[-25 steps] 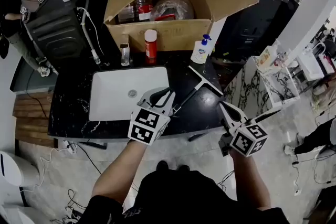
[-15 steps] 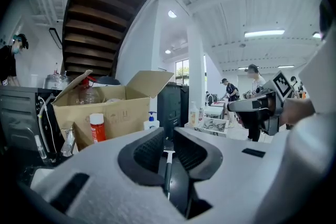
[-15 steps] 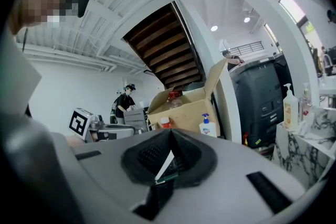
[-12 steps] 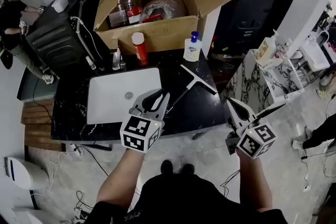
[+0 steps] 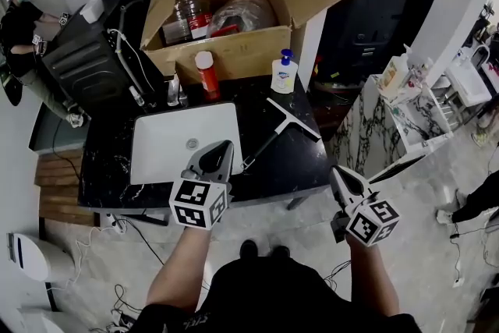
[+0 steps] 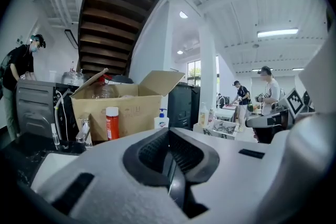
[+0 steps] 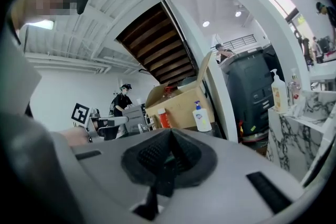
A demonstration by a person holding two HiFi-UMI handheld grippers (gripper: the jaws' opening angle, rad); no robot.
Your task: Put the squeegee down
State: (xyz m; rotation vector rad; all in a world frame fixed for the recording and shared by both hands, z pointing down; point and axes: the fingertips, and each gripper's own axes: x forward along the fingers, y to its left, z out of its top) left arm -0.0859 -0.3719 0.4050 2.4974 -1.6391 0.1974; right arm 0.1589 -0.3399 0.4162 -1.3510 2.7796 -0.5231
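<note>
The squeegee (image 5: 278,131) lies flat on the black counter (image 5: 304,168), right of the white sink (image 5: 156,152), with its blade toward the back right and its thin handle pointing at the front edge. My left gripper (image 5: 225,145) hovers over the counter's front edge, just left of the handle's end, shut and empty. In its own view the left gripper (image 6: 168,131) shows its jaws pressed together with nothing between them. My right gripper (image 5: 335,171) hangs off the counter's front right corner, also shut and empty. The right gripper (image 7: 169,131) looks the same in its own view.
An open cardboard box (image 5: 234,54) with bottles and a bag stands at the back of the counter. A soap pump bottle (image 5: 284,74), a red bottle (image 5: 207,74) and a faucet (image 5: 173,93) stand before it. A black appliance (image 5: 86,58) and a person (image 5: 19,19) are at the left.
The left gripper's jaws, open around the handle's end before, have closed and drawn back from the squeegee. The right gripper has moved down and back toward the person.
</note>
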